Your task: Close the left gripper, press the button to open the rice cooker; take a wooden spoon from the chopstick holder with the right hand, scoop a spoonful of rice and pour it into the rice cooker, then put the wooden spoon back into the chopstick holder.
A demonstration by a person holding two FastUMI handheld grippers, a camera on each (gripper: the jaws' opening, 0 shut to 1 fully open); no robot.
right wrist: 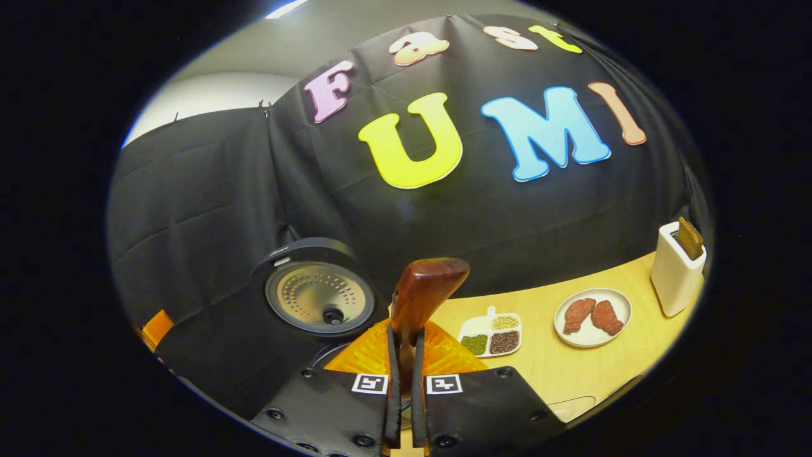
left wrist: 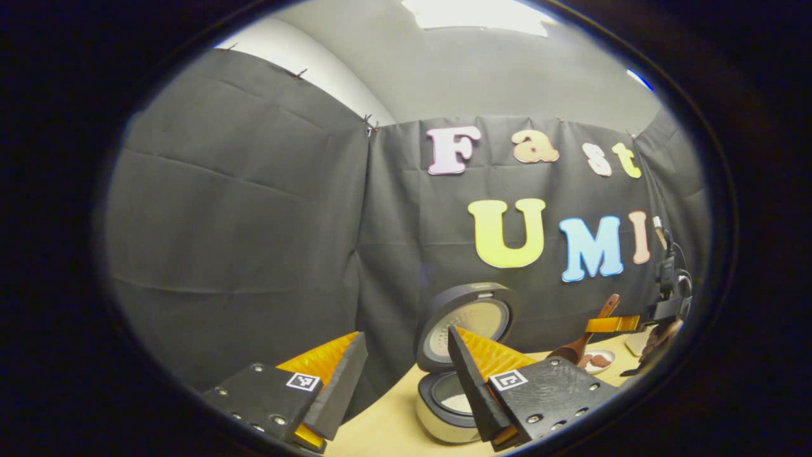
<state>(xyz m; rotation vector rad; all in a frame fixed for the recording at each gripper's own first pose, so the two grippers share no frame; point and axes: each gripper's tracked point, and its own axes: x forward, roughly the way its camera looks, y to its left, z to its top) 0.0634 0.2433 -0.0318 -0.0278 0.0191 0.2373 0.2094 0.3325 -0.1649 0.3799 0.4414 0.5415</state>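
Above the open rice cooker [right wrist: 317,298], the right gripper [right wrist: 399,381] clamps the wooden spoon [right wrist: 422,292] handle. The left gripper [left wrist: 406,381] is spread apart, empty. Risk: tilting early spills rice onto the table [right wrist: 571,368].

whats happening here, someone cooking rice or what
A person works with two handheld grippers at a table. The rice cooker is already open, lid up. The right gripper is shut on the wooden spoon, held near the cooker. The left gripper is open and holds nothing. The chopstick holder stands at the far right.
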